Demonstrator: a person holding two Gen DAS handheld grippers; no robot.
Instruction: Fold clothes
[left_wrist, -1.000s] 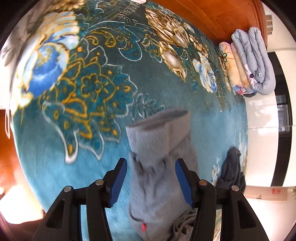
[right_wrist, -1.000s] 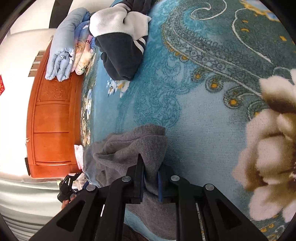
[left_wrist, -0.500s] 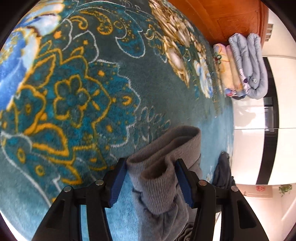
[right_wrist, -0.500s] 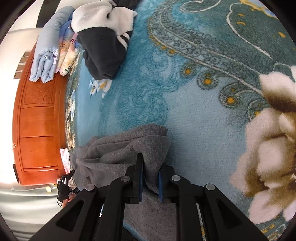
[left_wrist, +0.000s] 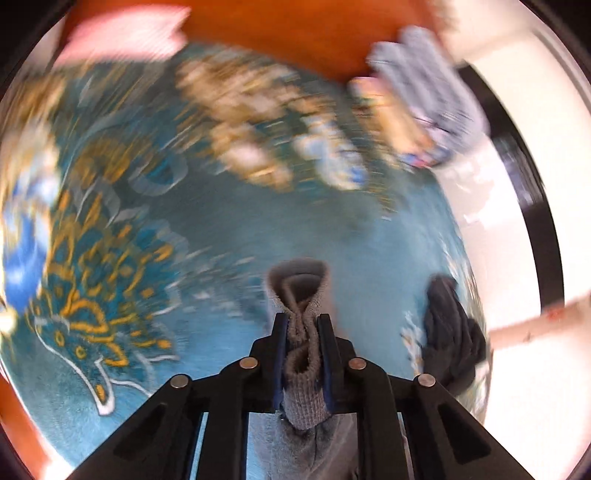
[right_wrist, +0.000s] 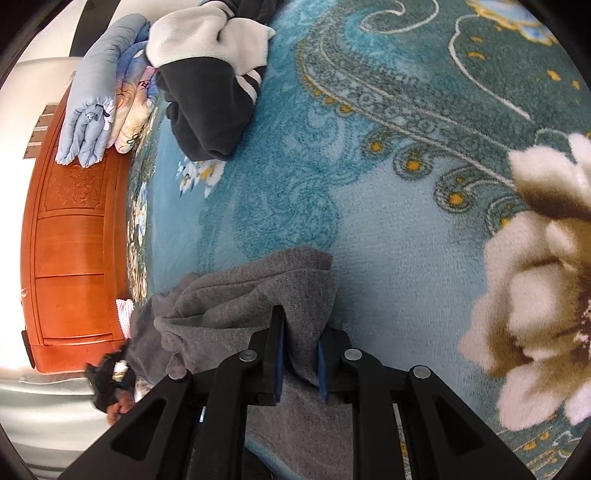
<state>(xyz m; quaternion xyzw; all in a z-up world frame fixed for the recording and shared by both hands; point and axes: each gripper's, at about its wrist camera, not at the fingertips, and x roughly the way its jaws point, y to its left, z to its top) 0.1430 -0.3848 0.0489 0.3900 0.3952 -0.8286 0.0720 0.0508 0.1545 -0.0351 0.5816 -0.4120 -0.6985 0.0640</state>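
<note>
A grey knit garment (right_wrist: 240, 295) lies bunched on a teal patterned blanket (right_wrist: 388, 110). My left gripper (left_wrist: 303, 321) is shut on a ribbed edge of the grey garment (left_wrist: 301, 295), which bunches up between its blue pads; this view is motion-blurred. My right gripper (right_wrist: 300, 325) is shut on another edge of the same garment, low over the blanket. The rest of the garment hangs below both grippers.
A dark and white garment (right_wrist: 210, 81) lies further along the blanket, also showing in the left wrist view (left_wrist: 450, 332). Folded pale-blue and floral quilts (right_wrist: 99, 103) sit by an orange wooden headboard (right_wrist: 70, 251). A white wall (left_wrist: 517, 221) is beyond the bed.
My left gripper has closed on the grey garment's ribbed edge and swung fast, blurring its view. My right gripper stays shut on the garment and has barely moved.
</note>
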